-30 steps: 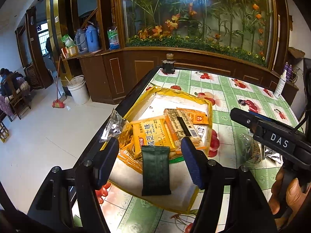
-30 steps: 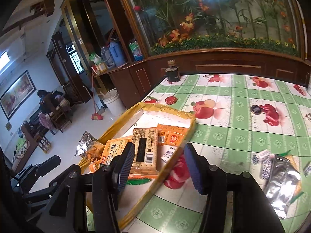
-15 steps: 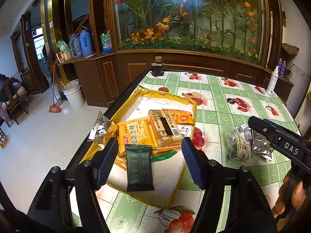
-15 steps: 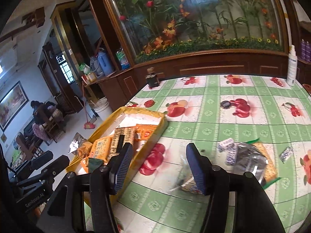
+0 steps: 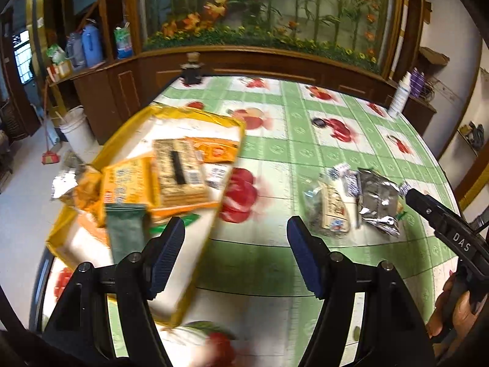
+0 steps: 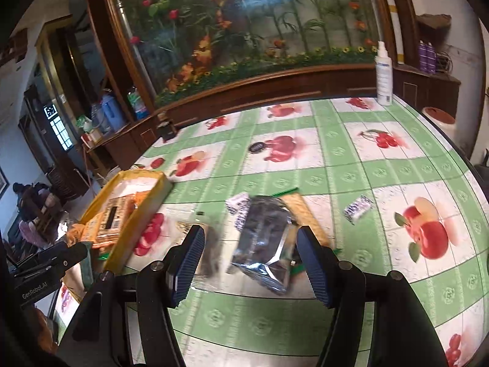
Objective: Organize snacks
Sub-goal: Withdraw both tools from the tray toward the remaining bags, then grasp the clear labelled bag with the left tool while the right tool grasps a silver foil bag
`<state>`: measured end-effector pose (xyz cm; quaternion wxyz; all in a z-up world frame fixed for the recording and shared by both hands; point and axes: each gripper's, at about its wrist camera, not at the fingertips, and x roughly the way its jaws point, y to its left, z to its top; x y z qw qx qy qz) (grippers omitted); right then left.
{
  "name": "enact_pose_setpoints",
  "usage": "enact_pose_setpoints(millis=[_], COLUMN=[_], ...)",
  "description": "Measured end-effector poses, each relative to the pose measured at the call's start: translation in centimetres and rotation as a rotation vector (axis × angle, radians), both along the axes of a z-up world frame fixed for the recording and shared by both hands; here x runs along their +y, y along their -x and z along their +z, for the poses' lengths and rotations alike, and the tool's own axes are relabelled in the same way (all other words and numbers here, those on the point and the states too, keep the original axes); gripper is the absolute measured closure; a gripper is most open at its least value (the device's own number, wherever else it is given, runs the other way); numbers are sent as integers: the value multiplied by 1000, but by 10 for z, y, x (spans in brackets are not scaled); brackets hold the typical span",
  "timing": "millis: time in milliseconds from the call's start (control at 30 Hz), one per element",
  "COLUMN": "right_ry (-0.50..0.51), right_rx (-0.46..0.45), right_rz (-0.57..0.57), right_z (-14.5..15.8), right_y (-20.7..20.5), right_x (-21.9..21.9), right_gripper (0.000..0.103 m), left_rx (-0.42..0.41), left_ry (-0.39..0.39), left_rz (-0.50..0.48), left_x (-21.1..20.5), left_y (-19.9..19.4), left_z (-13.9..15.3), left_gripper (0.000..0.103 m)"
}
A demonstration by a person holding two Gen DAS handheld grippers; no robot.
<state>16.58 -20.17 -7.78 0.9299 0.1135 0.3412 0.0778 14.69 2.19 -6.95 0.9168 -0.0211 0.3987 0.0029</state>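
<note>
A yellow tray (image 5: 195,113) at the table's left edge holds several snack packs: a dark green pack (image 5: 126,229), orange packs (image 5: 128,180) and a barcode cracker pack (image 5: 178,172). The tray also shows in the right wrist view (image 6: 152,202). Loose snacks lie to the right: a silver foil bag (image 5: 377,200) (image 6: 266,238), a clear pack (image 5: 328,208) and small wrappers (image 6: 357,208). My left gripper (image 5: 235,253) is open and empty, between the tray and the loose pile. My right gripper (image 6: 247,263) is open and empty, its fingers either side of the foil bag, above it.
The table has a green and white fruit-print cloth (image 6: 336,159). A white spray bottle (image 6: 383,73) stands at the far right edge, a dark jar (image 5: 191,68) at the far left corner. A foil pack (image 5: 61,180) hangs off the tray's left side. Wooden cabinets lie beyond.
Both grippers have swung right, away from the tray toward the loose snack pile. The right gripper now frames the silver foil bag. Both stayed open.
</note>
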Motion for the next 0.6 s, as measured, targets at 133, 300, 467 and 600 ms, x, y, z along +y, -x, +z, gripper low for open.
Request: enact_pose_setpoints(millis=[133, 300, 467, 600], right_ry=[12, 37, 90, 189], right_rx=[24, 34, 53, 102], right_rz=[-22, -9, 3, 10], right_z=[-9, -14, -18, -33], right_y=[-5, -17, -36, -52], right_x=[-7, 1, 19, 37], right_gripper=[34, 34, 30, 25], left_rx=[30, 68, 85, 98], left_ry=[20, 12, 18, 24], left_rz=[-50, -77, -76, -85], left_x=[-25, -48, -47, -47], left_y=[-10, -26, -33, -40], left_z=[-9, -21, -27, -30], left_gripper=[34, 34, 34, 34])
